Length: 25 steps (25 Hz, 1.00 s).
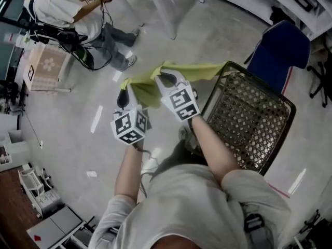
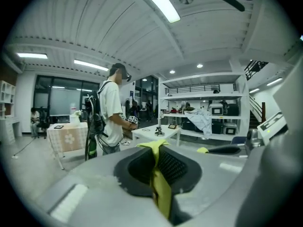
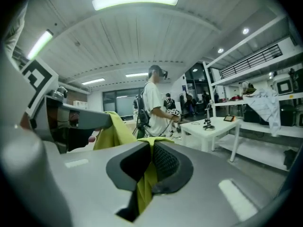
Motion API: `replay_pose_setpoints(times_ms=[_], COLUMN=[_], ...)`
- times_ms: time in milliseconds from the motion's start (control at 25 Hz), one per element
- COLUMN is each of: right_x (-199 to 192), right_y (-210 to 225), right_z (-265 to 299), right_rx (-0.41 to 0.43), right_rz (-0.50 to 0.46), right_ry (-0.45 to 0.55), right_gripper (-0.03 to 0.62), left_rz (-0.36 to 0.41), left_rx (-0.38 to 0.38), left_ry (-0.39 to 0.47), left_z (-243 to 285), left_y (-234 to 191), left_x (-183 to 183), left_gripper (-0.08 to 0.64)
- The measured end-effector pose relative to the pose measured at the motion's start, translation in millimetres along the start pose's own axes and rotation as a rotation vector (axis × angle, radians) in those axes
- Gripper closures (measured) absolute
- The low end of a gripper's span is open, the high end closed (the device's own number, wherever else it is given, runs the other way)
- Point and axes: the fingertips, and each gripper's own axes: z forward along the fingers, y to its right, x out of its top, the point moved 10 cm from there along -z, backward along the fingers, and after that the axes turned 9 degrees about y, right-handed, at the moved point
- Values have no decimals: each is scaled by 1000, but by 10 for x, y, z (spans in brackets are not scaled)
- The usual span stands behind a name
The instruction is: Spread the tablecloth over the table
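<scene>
Concrete floor underfoot, open workshop, no table under the hands yet. Tablecloth (image 1: pixel 199 70), yellow-green, hangs bunched in the air between the two grippers, just beside a black mesh chair (image 1: pixel 249 121). Left gripper (image 1: pixel 123 95) is closed on a bit of the edge; its own view shows a fold pinched between the pads. Right gripper (image 1: pixel 165 78) is likewise clamped on cloth, a strip running up through the closed jaws. The grippers sit close together, so most of the cloth sags beyond them.

White table (image 3: pixel 212 125) stands ahead, well apart, with another person (image 2: pixel 111 117) working next to it. Small table (image 1: pixel 46 64) at far left already wears a patterned cover.

Judgement: carrying step, spread not begun. To do it well:
- grip both pinches firmly
- draw the hands apart until the held edge goes taut
- lift the hem clear of the chair
- reach the table's far side first, then lay the cloth back toward the body

Risk: cloth snagging on the mesh
</scene>
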Motion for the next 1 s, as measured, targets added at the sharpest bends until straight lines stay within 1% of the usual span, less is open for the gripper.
replay_pose_setpoints(times_ms=[80, 120, 240, 320, 440, 560, 680, 760, 800, 880, 960, 1000], right_x=[-120, -156, -285, -419, -545, -619, -638, -483, -319, 163, 710, 977], right_y=[-428, -544, -665, -732, -599, -170, 504, 1019, 1282, 1825, 2342, 2548], right_z=[281, 411, 725, 859, 981, 1017, 894, 631, 403, -261, -1146, -1661], right_rx=[57, 79, 116, 121, 110, 67, -32, -129, -195, -355, -515, -595], right_rz=[29, 47, 96, 124, 165, 169, 143, 107, 63, -74, -227, -306], right_ry=[-13, -19, -42, -56, -76, -78, -48, -1, 37, 148, 255, 287], right_gripper=[582, 583, 581, 581, 582, 582, 583, 581, 583, 581, 583, 583], left_rz=[6, 8, 13, 17, 25, 32, 54, 80, 80, 59, 49, 43], left_rx=[52, 76, 132, 149, 149, 113, 23, -66, -117, -236, -389, -474], left_ry=[-4, -13, -48, -72, -110, -137, -156, -156, -137, -49, 80, 143], left_z=[-211, -256, -272, -298, -180, 116, 569, 906, 1062, 1334, 1548, 1630], left_y=[-426, -575, -852, -998, -987, -717, -234, 214, 484, 1095, 1769, 2112], left_x=[-34, -38, -96, -190, -252, -316, -444, -465, -407, -164, 180, 363], left_gripper=[529, 529, 529, 529, 529, 529, 529, 529, 529, 529, 529, 529])
